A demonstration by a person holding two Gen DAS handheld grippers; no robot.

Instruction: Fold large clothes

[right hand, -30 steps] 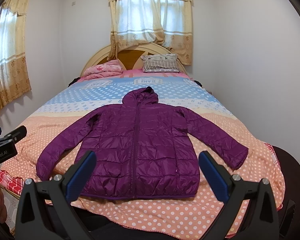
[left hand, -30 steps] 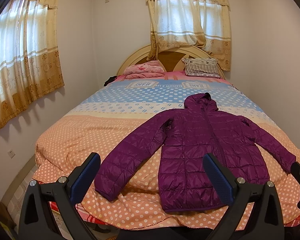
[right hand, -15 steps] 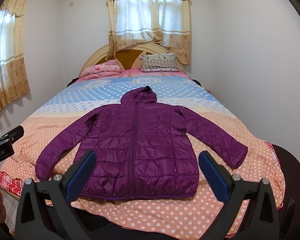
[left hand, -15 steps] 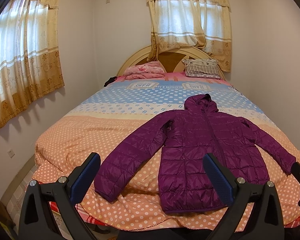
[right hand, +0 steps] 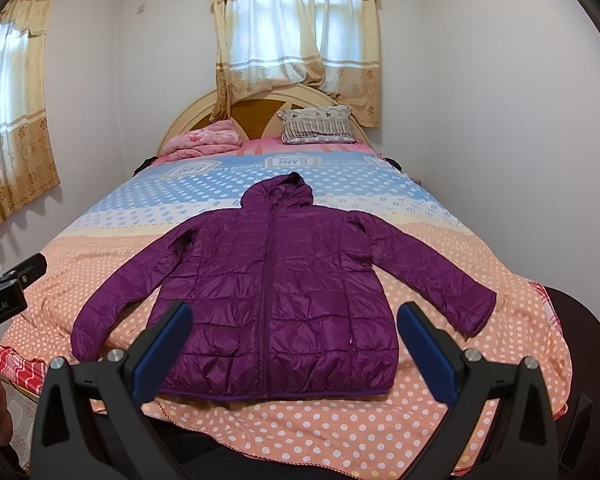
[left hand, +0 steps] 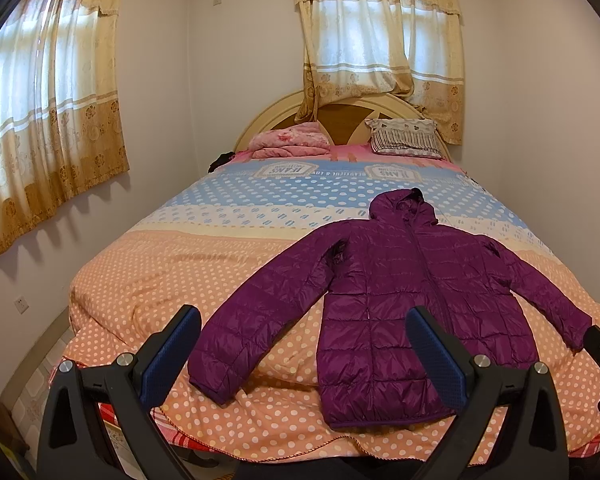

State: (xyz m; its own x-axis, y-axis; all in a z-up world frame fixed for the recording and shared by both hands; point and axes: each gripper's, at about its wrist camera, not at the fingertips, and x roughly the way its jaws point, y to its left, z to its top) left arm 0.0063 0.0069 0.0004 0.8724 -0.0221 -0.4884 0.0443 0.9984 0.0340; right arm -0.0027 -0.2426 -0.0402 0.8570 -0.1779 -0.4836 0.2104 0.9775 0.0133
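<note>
A purple hooded puffer jacket (left hand: 412, 292) lies flat and zipped on the bed, hood toward the headboard, both sleeves spread out; it also shows in the right wrist view (right hand: 276, 292). My left gripper (left hand: 304, 344) is open and empty, above the foot of the bed near the jacket's left sleeve and hem. My right gripper (right hand: 294, 338) is open and empty, centred over the jacket's hem without touching it. The left gripper's body shows at the left edge of the right wrist view (right hand: 4, 292).
The bed (left hand: 172, 280) has an orange, white and blue polka-dot cover. A folded pink blanket (left hand: 288, 145) and a striped pillow (left hand: 404, 141) lie by the headboard. Walls stand close on both sides, with curtained windows at left and back.
Both grippers have drifted slightly; the jacket sits a little lower in the left view and shifted slightly left in the right view. The jacket itself has not moved.
</note>
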